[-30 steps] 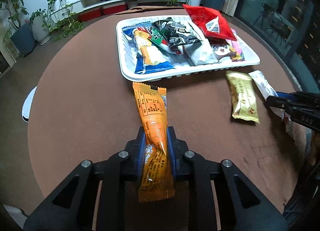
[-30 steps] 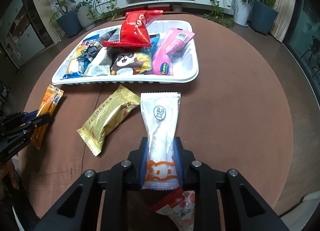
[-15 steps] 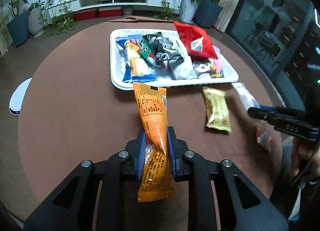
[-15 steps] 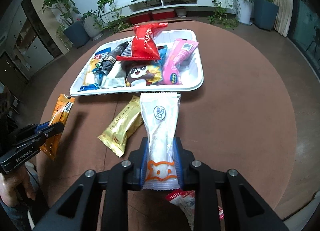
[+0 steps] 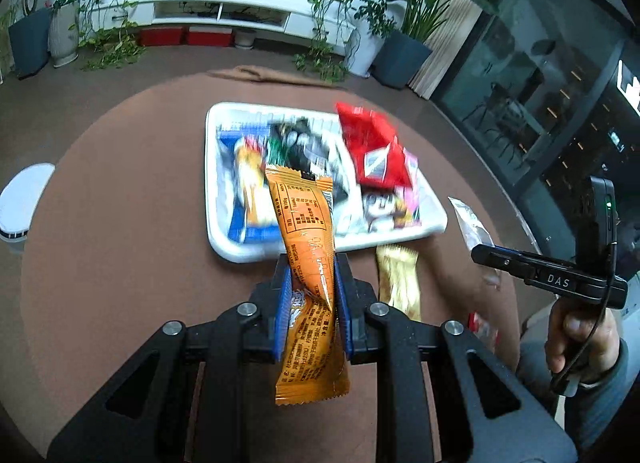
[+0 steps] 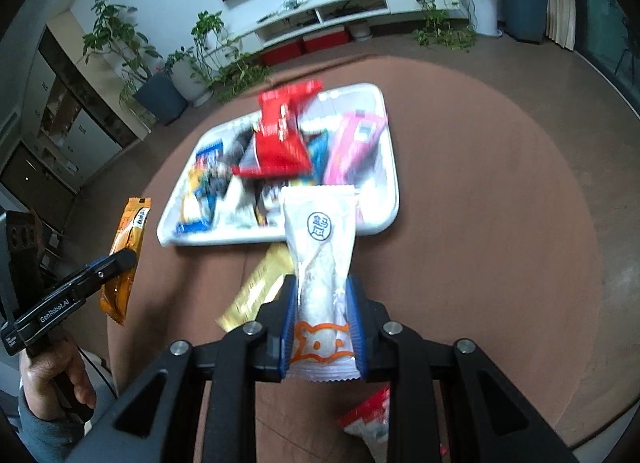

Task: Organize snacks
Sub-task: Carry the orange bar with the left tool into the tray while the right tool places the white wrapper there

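My left gripper point(image 5: 311, 263) is shut on an orange snack packet point(image 5: 308, 239), held off the table with its top end over the near rim of the white tray point(image 5: 212, 199). My right gripper point(image 6: 323, 283) is shut on a white snack packet point(image 6: 322, 231) with an orange cartoon print, also lifted, its top over the white tray point(image 6: 390, 167). The tray holds several snacks, among them a red bag point(image 5: 372, 147) and a pink packet point(image 6: 354, 143). From the right wrist view the orange packet point(image 6: 128, 247) shows in the left gripper point(image 6: 126, 259).
A gold packet point(image 5: 400, 283) lies on the round brown table point(image 5: 120, 223) just in front of the tray. A red-and-white packet point(image 6: 370, 419) lies near the table's front edge. A person's hands point(image 5: 576, 339) hold both grippers. Plants and a white shelf stand beyond the table.
Both grippers have risen with their packets, which were lying on the table a second ago. The tray now looks farther below and both views have tilted up.
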`<act>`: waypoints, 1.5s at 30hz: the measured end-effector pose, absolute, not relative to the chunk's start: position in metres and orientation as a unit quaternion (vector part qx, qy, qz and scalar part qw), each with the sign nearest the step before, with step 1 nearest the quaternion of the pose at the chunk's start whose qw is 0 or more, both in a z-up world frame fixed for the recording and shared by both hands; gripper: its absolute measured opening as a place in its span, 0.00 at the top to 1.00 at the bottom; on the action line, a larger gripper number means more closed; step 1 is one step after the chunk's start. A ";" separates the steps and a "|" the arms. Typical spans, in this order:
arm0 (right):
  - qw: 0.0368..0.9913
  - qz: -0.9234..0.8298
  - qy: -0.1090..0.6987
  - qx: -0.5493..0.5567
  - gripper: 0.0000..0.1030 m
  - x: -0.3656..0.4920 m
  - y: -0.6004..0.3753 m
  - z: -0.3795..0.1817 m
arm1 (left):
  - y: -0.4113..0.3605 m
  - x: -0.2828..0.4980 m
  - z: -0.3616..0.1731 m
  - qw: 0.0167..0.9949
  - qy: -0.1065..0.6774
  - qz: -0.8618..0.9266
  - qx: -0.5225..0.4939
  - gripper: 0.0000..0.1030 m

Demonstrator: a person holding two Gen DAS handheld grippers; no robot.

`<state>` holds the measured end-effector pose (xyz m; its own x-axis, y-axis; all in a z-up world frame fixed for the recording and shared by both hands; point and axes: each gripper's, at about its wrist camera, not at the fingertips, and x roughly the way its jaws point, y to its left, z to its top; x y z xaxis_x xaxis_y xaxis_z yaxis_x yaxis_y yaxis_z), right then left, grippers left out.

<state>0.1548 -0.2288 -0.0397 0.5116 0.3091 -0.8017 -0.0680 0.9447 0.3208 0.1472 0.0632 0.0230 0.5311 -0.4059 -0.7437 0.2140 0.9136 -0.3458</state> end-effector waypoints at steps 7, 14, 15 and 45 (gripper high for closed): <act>0.883 0.143 0.433 0.114 0.75 0.191 -0.206 0.020 | 0.067 0.187 0.056 0.878 0.426 -0.188 -0.116 0.82; 0.882 0.184 0.420 0.113 0.75 0.241 -0.156 0.049 | 0.070 0.228 0.074 0.879 0.420 -0.190 -0.127 0.82; 0.877 0.188 0.426 0.120 0.75 0.249 -0.151 0.046 | 0.068 0.234 0.072 0.877 0.423 -0.190 -0.127 0.82; 0.832 0.145 0.520 0.130 0.74 0.316 -0.122 -0.055 | 0.037 0.298 -0.025 0.847 0.488 -0.171 -0.121 0.81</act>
